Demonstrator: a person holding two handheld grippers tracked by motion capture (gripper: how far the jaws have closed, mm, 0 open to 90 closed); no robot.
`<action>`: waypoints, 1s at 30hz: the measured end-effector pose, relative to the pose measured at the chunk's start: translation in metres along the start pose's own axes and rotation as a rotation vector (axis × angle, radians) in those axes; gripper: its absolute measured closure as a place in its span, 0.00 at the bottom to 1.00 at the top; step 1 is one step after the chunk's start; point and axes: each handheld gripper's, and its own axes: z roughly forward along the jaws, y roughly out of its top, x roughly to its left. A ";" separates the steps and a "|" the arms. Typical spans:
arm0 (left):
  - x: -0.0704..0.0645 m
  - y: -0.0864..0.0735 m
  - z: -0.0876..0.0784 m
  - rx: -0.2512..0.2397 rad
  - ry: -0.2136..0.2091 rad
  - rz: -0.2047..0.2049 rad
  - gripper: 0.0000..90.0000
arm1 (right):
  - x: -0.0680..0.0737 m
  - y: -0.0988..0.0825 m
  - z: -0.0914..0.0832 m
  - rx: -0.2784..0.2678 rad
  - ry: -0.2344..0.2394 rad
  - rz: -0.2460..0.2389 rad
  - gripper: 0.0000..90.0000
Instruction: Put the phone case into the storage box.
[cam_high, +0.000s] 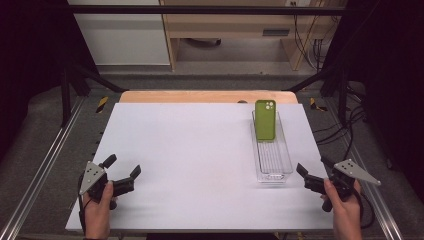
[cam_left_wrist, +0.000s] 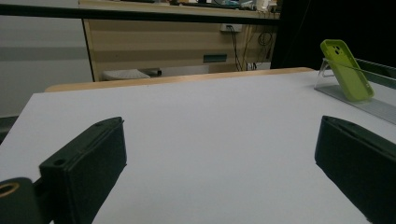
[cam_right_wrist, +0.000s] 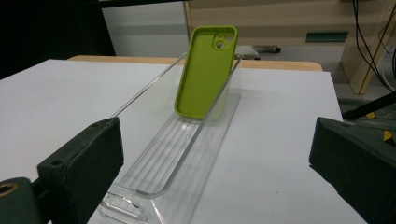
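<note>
On the far right part of the white counter (cam_high: 200, 150): a clear plastic tray (cam_high: 272, 167), long and narrow, lying with its length running away from the person, ribbed along its floor. Inside its far end, a green phone case (cam_high: 265, 120), standing on its lower edge and leaning back against the tray's far wall, camera cutout at the top, tilted rather than upright. Seen again from the right gripper view as the same phone case (cam_right_wrist: 205, 70) propped in the tray (cam_right_wrist: 154, 172), hollow inner side turned toward the camera, and from the left gripper view as a small slanted shape (cam_left_wrist: 348, 70) off at the right edge. At the near left corner of the counter, held in the left hand (cam_high: 97, 210): the left gripper (cam_high: 122, 167), fingers (cam_left_wrist: 88, 163) spread wide apart with bare counter between them, gripping nothing. At the near right edge, held in the right hand (cam_high: 345, 210): the right gripper (cam_high: 312, 167), just beside the tray's near end without touching it, fingers (cam_right_wrist: 84, 163) likewise spread wide and empty, pointed toward the tray. Both grippers low over the counter, well apart from each other, well apart from the phone case. Behind the counter: a strip of bare wood edge (cam_high: 205, 96), then pale cabinets (cam_high: 225, 25) and hanging cables (cam_high: 307, 35).
</note>
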 end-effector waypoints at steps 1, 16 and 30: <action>0.000 0.000 0.000 0.003 0.000 0.003 0.02 | 0.001 -0.001 0.000 -0.005 0.001 -0.002 0.04; -0.006 0.000 -0.011 0.008 -0.052 0.047 0.03 | 0.014 -0.020 0.008 -0.094 0.049 -0.073 0.04; -0.012 -0.003 -0.016 -0.011 -0.067 0.072 0.03 | 0.021 -0.024 0.021 -0.129 0.087 -0.112 0.03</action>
